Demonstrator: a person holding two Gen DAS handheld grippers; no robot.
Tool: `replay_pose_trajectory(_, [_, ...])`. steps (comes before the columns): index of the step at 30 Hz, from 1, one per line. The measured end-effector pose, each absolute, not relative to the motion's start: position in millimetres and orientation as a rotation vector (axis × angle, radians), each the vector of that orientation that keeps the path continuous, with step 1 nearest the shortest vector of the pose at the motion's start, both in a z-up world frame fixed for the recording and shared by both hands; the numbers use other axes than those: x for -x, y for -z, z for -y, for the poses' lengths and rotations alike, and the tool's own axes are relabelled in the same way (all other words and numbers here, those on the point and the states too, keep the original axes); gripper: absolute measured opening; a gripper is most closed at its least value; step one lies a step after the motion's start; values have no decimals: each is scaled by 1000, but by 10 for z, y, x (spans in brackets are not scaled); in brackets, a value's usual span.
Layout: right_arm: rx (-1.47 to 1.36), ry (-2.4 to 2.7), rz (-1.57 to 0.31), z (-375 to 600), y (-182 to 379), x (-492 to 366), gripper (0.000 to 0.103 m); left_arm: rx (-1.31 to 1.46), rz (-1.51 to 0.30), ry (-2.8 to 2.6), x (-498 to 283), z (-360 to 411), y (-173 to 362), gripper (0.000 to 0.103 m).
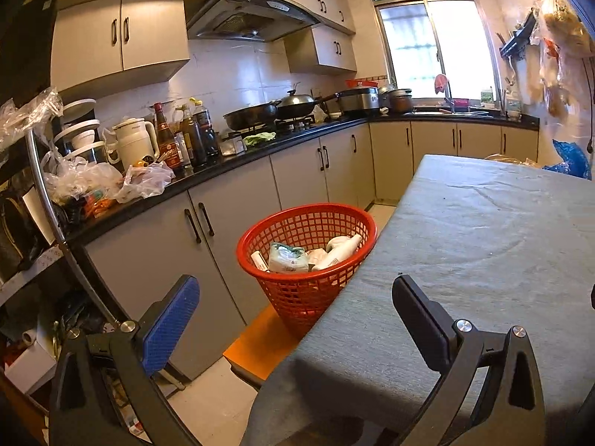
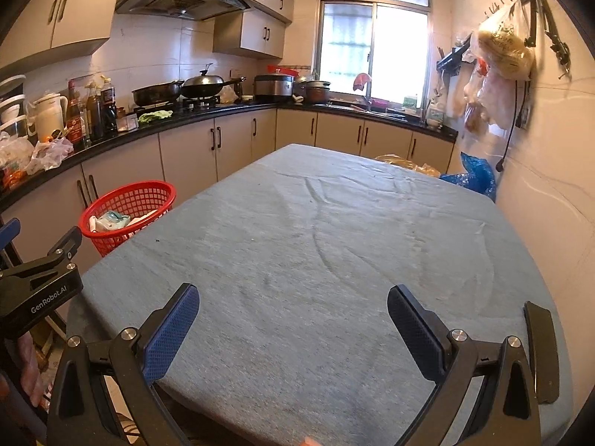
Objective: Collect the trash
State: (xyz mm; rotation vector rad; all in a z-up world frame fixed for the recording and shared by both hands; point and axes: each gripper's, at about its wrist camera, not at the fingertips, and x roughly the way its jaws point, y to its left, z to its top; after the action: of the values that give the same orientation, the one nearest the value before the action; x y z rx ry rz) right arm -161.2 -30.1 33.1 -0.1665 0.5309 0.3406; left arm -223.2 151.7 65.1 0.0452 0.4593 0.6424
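Observation:
A red plastic basket (image 1: 336,219) stands on the floor beside the table's left edge, seen smaller in the right wrist view (image 2: 141,195). Inside lie a white bottle (image 1: 340,251), a crumpled wipes packet (image 1: 287,258) and other white scraps. My left gripper (image 1: 295,306) hangs open just short of the basket, over the table's near corner, nothing between its fingers. My right gripper (image 2: 293,317) stands open above the grey tablecloth (image 2: 334,241), holding nothing. The left gripper's body (image 2: 41,278) shows at the left edge of the right wrist view.
A black counter (image 1: 223,163) runs along the left wall with bottles (image 1: 186,133), a kettle, plastic bags (image 1: 111,182) and pans on a stove. Cupboards line the wall below. Bags hang on the right wall (image 2: 498,59). A blue bag (image 2: 479,174) lies past the table's far corner.

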Motion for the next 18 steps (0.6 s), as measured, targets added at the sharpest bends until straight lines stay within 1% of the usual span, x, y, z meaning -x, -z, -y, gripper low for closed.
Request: replay_pose_trajectory(18, [170, -339, -544, 321, -299, 1622, 103, -37, -469, -629, 2186, -1485, -610, 103])
